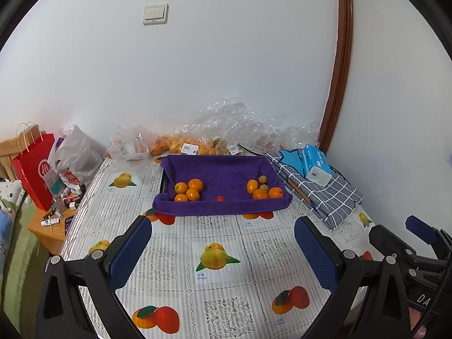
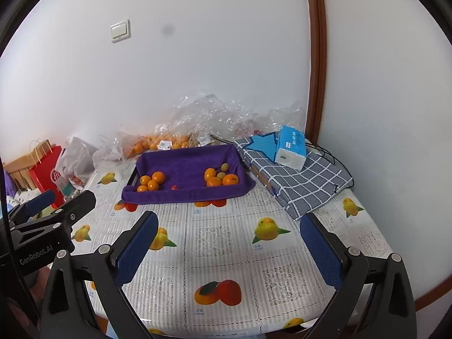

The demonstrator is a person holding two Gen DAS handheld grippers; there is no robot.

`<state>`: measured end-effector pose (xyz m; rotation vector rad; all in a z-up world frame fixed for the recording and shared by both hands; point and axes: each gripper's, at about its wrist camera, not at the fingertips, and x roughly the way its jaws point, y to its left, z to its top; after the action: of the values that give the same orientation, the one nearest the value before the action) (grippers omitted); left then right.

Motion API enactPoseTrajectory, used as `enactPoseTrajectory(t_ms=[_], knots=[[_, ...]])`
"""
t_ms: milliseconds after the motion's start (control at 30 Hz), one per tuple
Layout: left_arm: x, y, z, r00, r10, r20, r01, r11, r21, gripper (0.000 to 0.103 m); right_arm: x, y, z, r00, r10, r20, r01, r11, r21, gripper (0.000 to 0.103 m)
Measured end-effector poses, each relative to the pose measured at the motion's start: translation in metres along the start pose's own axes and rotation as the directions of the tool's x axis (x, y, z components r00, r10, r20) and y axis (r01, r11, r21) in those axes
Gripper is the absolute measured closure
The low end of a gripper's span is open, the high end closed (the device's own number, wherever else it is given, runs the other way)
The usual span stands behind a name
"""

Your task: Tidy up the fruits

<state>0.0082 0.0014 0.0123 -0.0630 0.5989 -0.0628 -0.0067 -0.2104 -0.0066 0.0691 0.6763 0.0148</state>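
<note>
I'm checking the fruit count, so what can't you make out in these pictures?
- Bagged oranges: both views, crinkled plastic and tray's back wall hide the count.
- Price labels: too small to read.
- Small red fruit: right wrist view, half hidden behind tray's front wall.

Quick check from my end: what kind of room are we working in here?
Most likely a lived-in home room, perhaps a bedroom corner. The table has a fruit-print cover, shopping bags and toiletries crowd a small wooden stand at left, and bedding shows at the left edge.
</note>
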Motion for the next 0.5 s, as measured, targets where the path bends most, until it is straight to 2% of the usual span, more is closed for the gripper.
enactPoseTrajectory(t_ms=[500], knots=[[-0.0071,0.0065,-0.0006,1.000,0.008,0.015,-0.008,1.000,-0.013,0.001,-0.0069,0.0058,-0.0026,0.999,-0.029,0.022,0.030,0.999,-0.033,0.004]])
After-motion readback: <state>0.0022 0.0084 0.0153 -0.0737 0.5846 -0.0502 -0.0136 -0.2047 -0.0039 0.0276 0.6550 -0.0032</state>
